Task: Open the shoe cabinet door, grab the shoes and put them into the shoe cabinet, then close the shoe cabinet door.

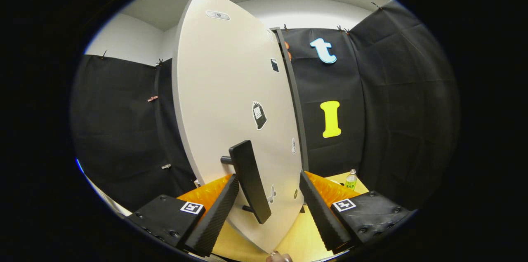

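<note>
- Right now my attention is on the tall white shoe cabinet door (pixel 231 101), a flat panel with small stickers on it, which fills the centre of the frame from the top down to between my fingers.
- On it sits the long black bar handle (pixel 249 179), standing off the panel on short posts, low in the centre of the frame; it lies between my two fingers, closer to the left one.
- My gripper (pixel 268 208) is spread wide. The left finger looks to be touching or just beside the handle's lower part; the right finger is well clear of it, so I have no grip on it yet. I cannot tell for certain whether there is contact on the left.
- I judge I am at a door step, either pulling it open or pushing it shut. The panel seems to stand at an angle, its dark edge (pixel 293 97) showing right of centre, but the fisheye bend makes me unsure.
- I cannot make out the cabinet's inside, nor any shoes, so I can't say whether they are stowed; that leaves me unable to place how much of the task remains.
- Outward: a yellowish wooden tabletop (pixel 301 237) at the bottom, and a small clear plastic bottle with a green label (pixel 351 179) at lower right.
- A fingertip (pixel 278 257) pokes in at the very bottom edge, mostly cut off.
</note>
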